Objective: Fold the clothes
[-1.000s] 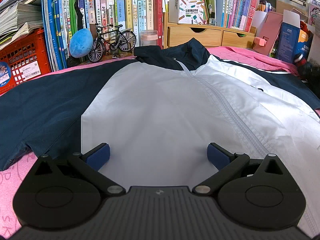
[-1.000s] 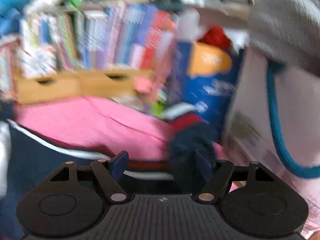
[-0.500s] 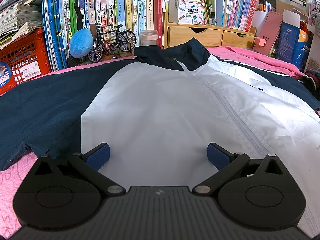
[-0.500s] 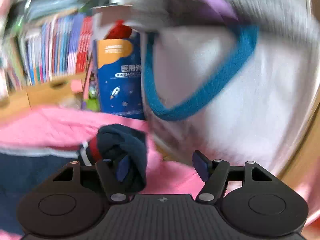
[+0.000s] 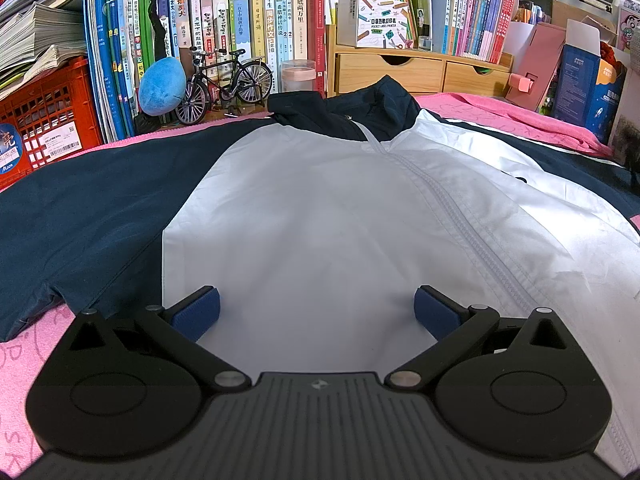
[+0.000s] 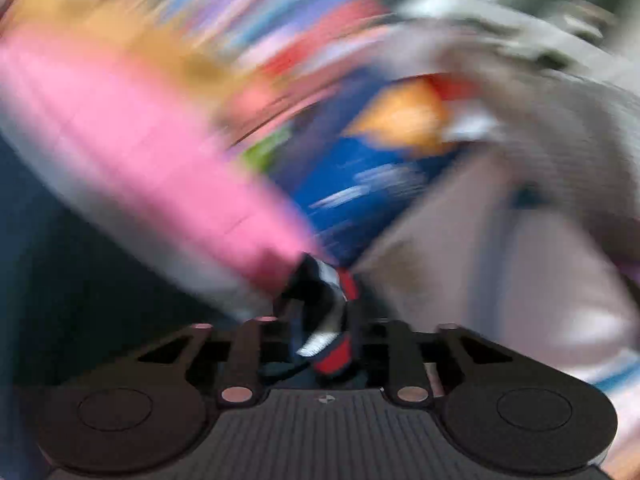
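Observation:
A navy and white zip jacket (image 5: 320, 208) lies flat, front up, on a pink cloth (image 5: 520, 116), collar toward the books. My left gripper (image 5: 316, 312) is open and hovers over the white front panel near the hem. In the blurred right wrist view, my right gripper (image 6: 320, 332) is shut on the jacket's sleeve cuff (image 6: 330, 320), which is navy with red and white stripes. The cuff is bunched between the jaws. The rest of the sleeve is lost in motion blur.
A bookshelf row (image 5: 260, 20), a red crate (image 5: 44, 120), a blue plush ball (image 5: 162, 86), a model bicycle (image 5: 224, 80) and wooden drawers (image 5: 420, 70) line the back. A blue box (image 5: 588, 88) stands at the right.
My right gripper has closed on the sleeve cuff and is swinging fast with it. My left gripper and the jacket body have not moved.

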